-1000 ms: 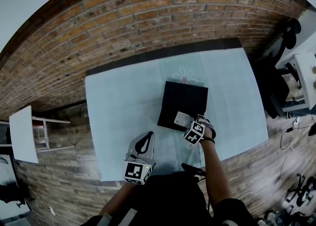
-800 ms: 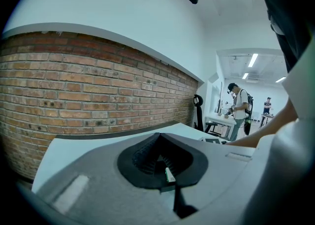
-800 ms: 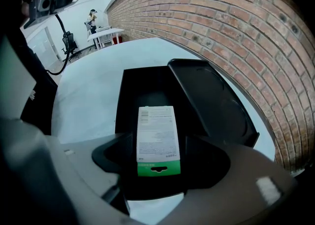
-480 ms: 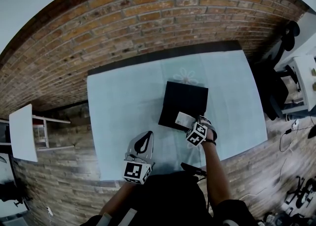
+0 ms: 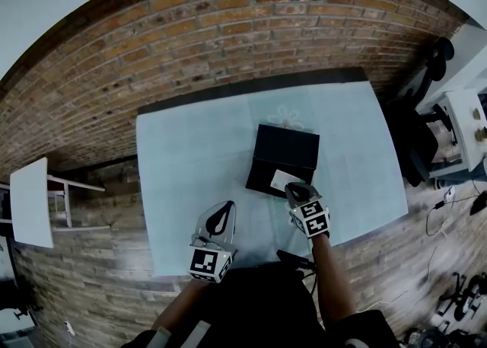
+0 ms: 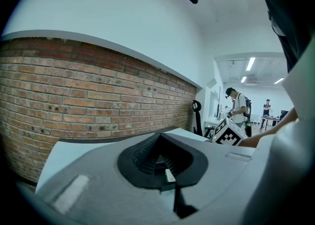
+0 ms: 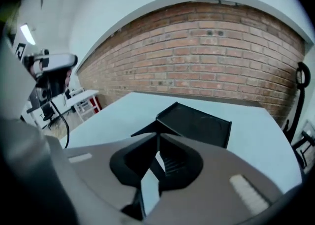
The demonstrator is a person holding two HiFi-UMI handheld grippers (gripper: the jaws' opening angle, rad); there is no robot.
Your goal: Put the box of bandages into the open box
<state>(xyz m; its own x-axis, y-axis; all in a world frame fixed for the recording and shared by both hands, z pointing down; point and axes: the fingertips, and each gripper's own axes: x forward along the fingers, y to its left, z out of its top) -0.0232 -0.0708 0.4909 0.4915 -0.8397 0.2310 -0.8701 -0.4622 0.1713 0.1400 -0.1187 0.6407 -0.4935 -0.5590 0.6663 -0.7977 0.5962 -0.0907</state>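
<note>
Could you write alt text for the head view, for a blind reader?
A white bandage box lies inside an open black box on a pale blue table. The right claw, jaws just closing on nothing, hovers at its near corner; the left claw hangs nearby.

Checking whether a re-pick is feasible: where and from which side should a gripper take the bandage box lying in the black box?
Probably from straight above, jaws across its narrower width. The bandage box lies flat, broad face up, at the near end of the black box, whose raised walls would likely block a side approach.
</note>
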